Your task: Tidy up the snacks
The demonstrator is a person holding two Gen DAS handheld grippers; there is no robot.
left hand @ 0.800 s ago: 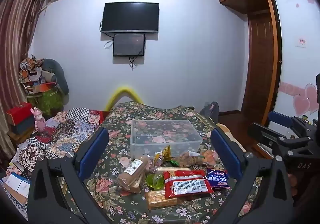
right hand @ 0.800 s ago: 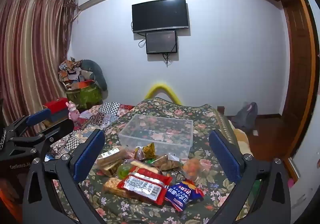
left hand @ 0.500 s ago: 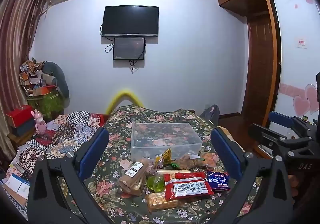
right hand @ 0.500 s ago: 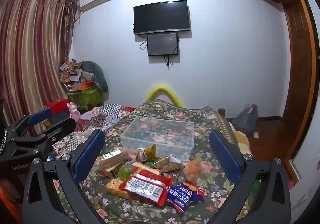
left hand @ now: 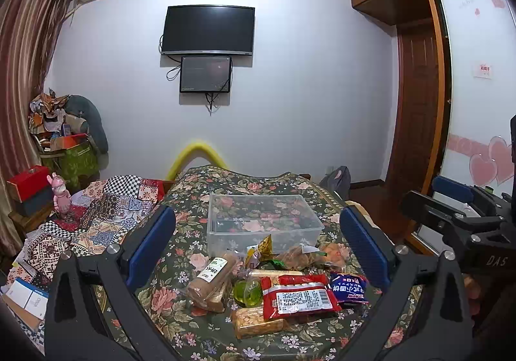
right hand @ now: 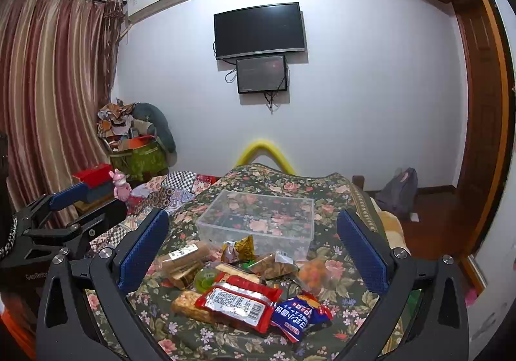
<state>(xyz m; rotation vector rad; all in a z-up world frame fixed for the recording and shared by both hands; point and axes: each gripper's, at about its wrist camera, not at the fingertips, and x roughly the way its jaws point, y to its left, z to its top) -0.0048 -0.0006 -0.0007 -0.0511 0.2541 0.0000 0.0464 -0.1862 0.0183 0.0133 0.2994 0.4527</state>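
A pile of snacks lies on the floral bedspread (left hand: 193,196) in front of an empty clear plastic box (left hand: 262,222), which also shows in the right wrist view (right hand: 258,219). The pile holds a red packet (left hand: 298,296) (right hand: 237,303), a blue packet (left hand: 348,287) (right hand: 298,315), a brown bread pack (left hand: 211,280) (right hand: 182,261), a green jelly cup (left hand: 247,291) and several others. My left gripper (left hand: 256,248) is open and empty above the near end of the pile. My right gripper (right hand: 251,246) is open and empty, to the right of the left one.
A patchwork quilt (left hand: 96,215) with a pink toy rabbit (left hand: 61,196) lies left of the bed. A backpack (right hand: 398,193) sits on the floor at the right by the wooden wardrobe (left hand: 416,103). A TV (left hand: 208,30) hangs on the far wall.
Both views have tilted slightly, so the bed and snacks sit a little lower in frame. Both grippers stay open; no snack has moved.
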